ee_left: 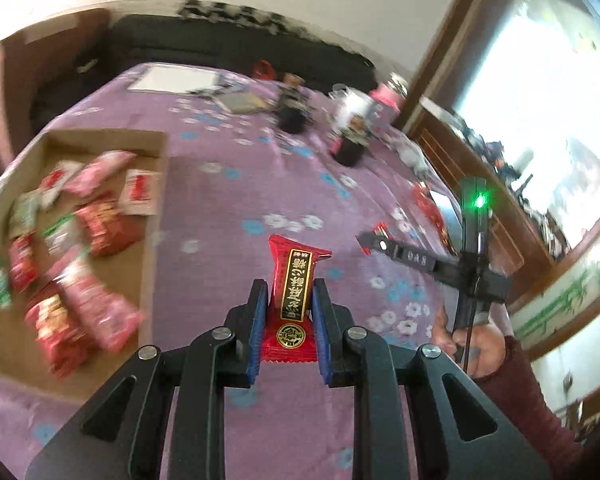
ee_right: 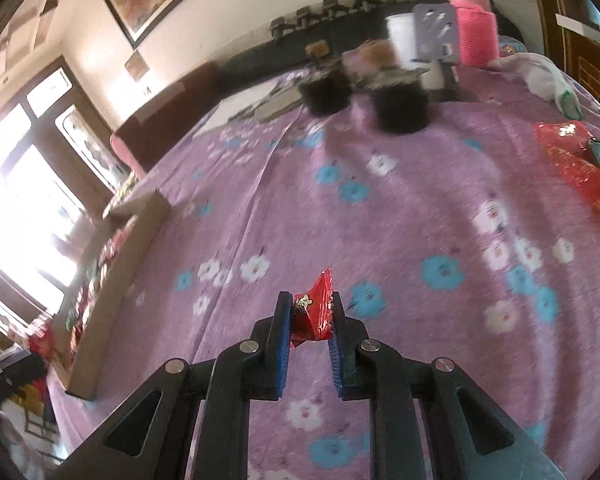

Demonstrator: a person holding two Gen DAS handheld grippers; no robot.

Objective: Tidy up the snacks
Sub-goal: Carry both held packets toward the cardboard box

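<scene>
both grippers carry a snack above the purple flowered table (ee_left: 228,208). the left gripper (ee_left: 290,292) has its jaws closed tight on a red candy (ee_left: 296,292), gripped by its long sides with the black label facing up and the wrapper end poking out past the tips. the right gripper (ee_right: 312,314) is likewise clamped on a small red wrapper (ee_right: 314,312), crumpled and standing edge-on between the blue pads.

the cardboard box (ee_left: 100,136), already holding a pile of red, pink and green packets (ee_left: 80,240), sits to the left of both grippers, well apart from the right one.

to do this step well, i would bring the left candy over the box wall first, aim for the bare cardboard toward the near side, lower until it is just above the floor, then release. keep the right gripper clear and follow after. its hold looks slimmer, so move it steadily to avoid the wrapper slipping out.
</scene>
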